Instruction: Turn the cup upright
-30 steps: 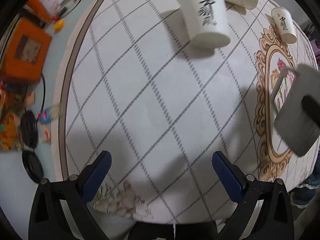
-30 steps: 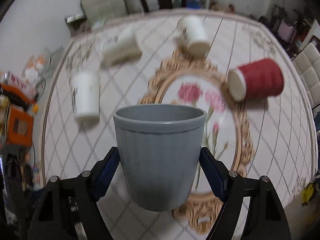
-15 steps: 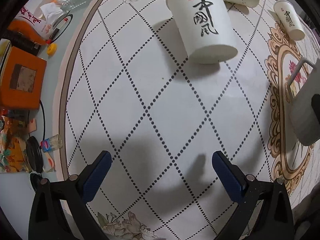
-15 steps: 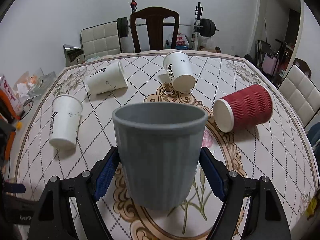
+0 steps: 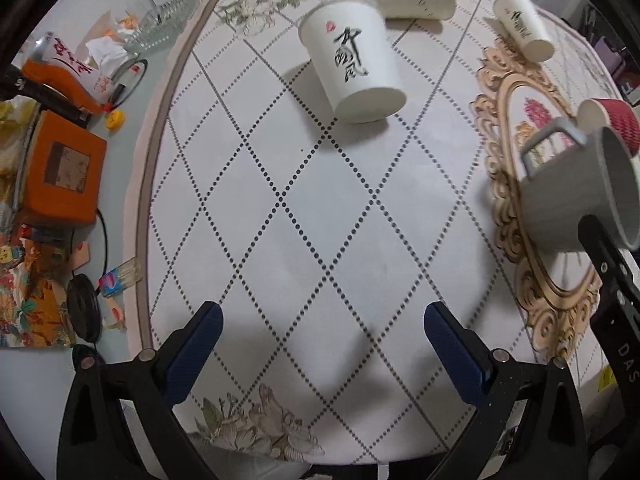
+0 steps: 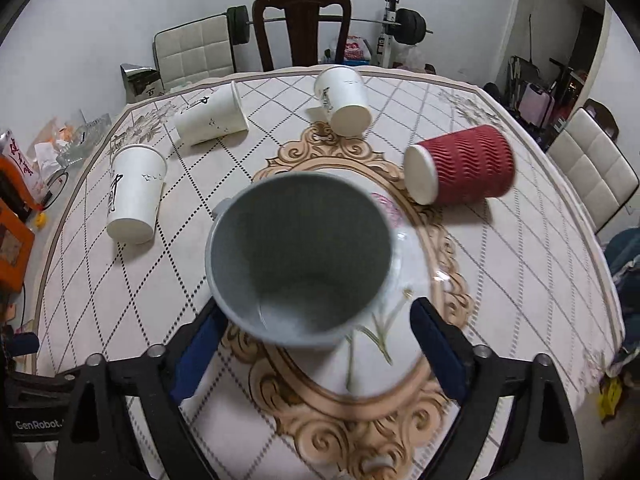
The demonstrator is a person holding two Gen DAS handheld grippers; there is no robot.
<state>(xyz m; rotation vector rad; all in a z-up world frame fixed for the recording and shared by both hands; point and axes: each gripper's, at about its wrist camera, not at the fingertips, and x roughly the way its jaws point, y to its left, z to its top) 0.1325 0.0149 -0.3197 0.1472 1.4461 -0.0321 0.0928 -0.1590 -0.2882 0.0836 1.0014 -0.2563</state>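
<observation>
Grey mug (image 6: 300, 256) tilting over the table (image 5: 320, 240), mouth facing the right wrist camera.
Right gripper (image 6: 316, 340) is standing spread, fingers beside the mug; contact cannot be told. Left gripper (image 5: 320, 344) is hovering wide open, holding nothing. Three white paper cups and a red cup (image 6: 464, 166) are lying on their sides.
</observation>
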